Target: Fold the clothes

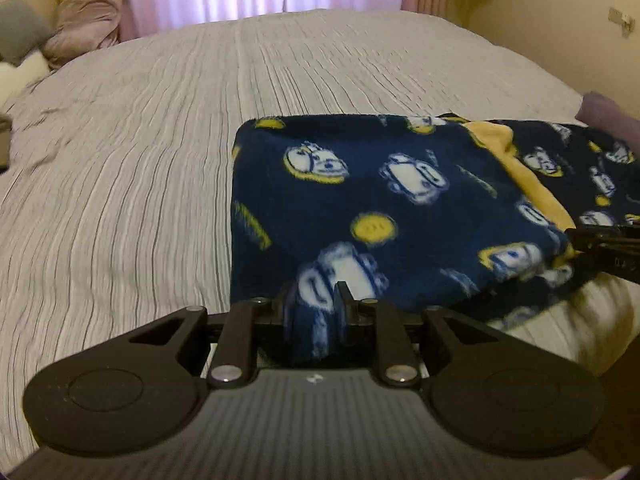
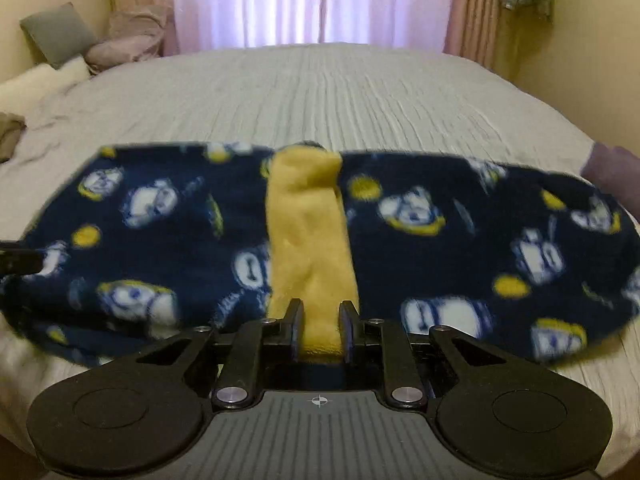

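Note:
A navy fleece garment (image 1: 360,184) printed with white and yellow cartoon figures lies spread at the near edge of the bed. Its yellow band (image 2: 308,232) runs down the middle in the right wrist view. My left gripper (image 1: 314,300) is shut on a navy fold at the garment's near left edge. My right gripper (image 2: 320,316) is shut on the near end of the yellow band. In the left wrist view the right gripper (image 1: 600,248) shows at the right edge, on the yellow strip (image 1: 524,176). The left gripper's tip (image 2: 20,260) pokes in at the left of the right wrist view.
The bed (image 1: 140,160) has a grey striped cover, bare beyond and left of the garment. Pillows (image 2: 56,36) and a pink bundle (image 2: 128,36) lie at the far left. A purple item (image 2: 612,168) sits at the right edge. Curtains (image 2: 280,0) hang behind.

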{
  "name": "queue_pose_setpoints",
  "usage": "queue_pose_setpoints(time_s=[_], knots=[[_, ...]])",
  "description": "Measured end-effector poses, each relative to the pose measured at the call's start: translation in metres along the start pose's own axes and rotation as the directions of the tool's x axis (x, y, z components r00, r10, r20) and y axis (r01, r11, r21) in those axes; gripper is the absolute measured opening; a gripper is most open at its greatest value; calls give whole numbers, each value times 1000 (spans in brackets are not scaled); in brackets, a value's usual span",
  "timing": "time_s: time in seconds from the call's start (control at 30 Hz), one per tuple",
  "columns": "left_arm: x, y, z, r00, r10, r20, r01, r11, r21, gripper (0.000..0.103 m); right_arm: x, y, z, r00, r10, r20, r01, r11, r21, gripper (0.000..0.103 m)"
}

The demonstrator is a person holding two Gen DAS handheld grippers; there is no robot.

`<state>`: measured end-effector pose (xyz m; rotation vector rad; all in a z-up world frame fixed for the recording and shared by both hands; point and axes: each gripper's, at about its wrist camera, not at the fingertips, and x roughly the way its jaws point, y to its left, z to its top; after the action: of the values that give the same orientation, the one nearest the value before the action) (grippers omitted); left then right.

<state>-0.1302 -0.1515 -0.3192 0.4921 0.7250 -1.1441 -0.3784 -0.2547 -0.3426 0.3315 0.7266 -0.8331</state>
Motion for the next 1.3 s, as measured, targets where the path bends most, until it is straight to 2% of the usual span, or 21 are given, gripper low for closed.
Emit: queue_pose_setpoints(time_s=[0.1, 0.17, 0.2, 0.23, 0.27, 0.3, 0.37, 0.47, 0.6, 0.67, 0.7, 0.8, 0.83, 0.87, 0.9, 1.07, 1.2, 1.3], knots=[[-16, -3, -4, 1000, 8, -17, -9, 1000, -21, 19, -20, -9, -1, 1000, 24, -16, -23, 998, 53, 21], [-27, -6, -5, 1000, 24, -14, -24, 1000, -17, 24, -35, -18, -4, 999, 34, -15, -33, 996, 86, 21], [-32, -8, -6, 1000, 31, -7, -31, 999, -19, 26, -42, -24, -6, 999, 37, -9, -35, 993, 112, 29], [-36, -10, -6, 999, 37, 0, -37, 999, -21, 29, -48, -33, -11, 999, 36, 2, -36, 988, 150, 59], [-40, -10, -7, 999, 36, 5, -36, 999, -21, 29, -54, -41, -15, 999, 36, 12, -37, 982, 187, 76], [-44, -10, -7, 999, 36, 10, -36, 999, -22, 29, -61, -50, -19, 999, 35, 22, -39, 974, 225, 82], [-51, -11, -10, 999, 31, 22, -31, 999, -23, 29, -69, -79, -25, 998, 52, 48, -65, 936, 346, 82], [-56, -10, -9, 999, 17, 37, -16, 999, -28, 29, -77, -130, -33, 992, 78, 98, -119, 834, 539, 82], [-54, -4, -1, 998, -36, 48, 40, 996, -78, 29, -76, -199, -49, 978, 69, 197, -195, 643, 741, 82], [-49, -3, 5, 999, -37, 39, 40, 994, -100, 29, -76, -233, -57, 968, 54, 245, -236, 526, 817, 82], [-47, -3, 7, 999, -25, 37, 29, 994, -102, 29, -75, -245, -59, 965, 48, 258, -248, 488, 837, 82], [-41, -3, 11, 999, -19, 30, 22, 994, -106, 29, -66, -262, -58, 965, 46, 257, -248, 474, 845, 82], [-40, -3, 12, 999, -22, 26, 25, 993, -114, 29, -62, -267, -57, 965, 50, 257, -250, 470, 847, 78], [-38, -2, 12, 999, -25, 23, 28, 992, -121, 29, -56, -272, -58, 964, 56, 259, -255, 458, 851, 72], [-37, -2, 13, 999, -29, 19, 31, 991, -128, 29, -51, -276, -58, 963, 62, 261, -261, 447, 856, 61], [-29, 5, 12, 1000, -23, -4, 23, 988, -154, 29, -22, -297, -61, 956, 100, 275, -292, 391, 873, 61], [-29, 10, 12, 1000, -8, -14, 5, 987, -163, 29, -3, -302, -63, 961, 118, 250, -276, 389, 879, 61], [-30, 16, 10, 1000, 3, -16, -5, 985, -175, 29, 9, -308, -67, 958, 122, 261, -288, 359, 888, 61]])
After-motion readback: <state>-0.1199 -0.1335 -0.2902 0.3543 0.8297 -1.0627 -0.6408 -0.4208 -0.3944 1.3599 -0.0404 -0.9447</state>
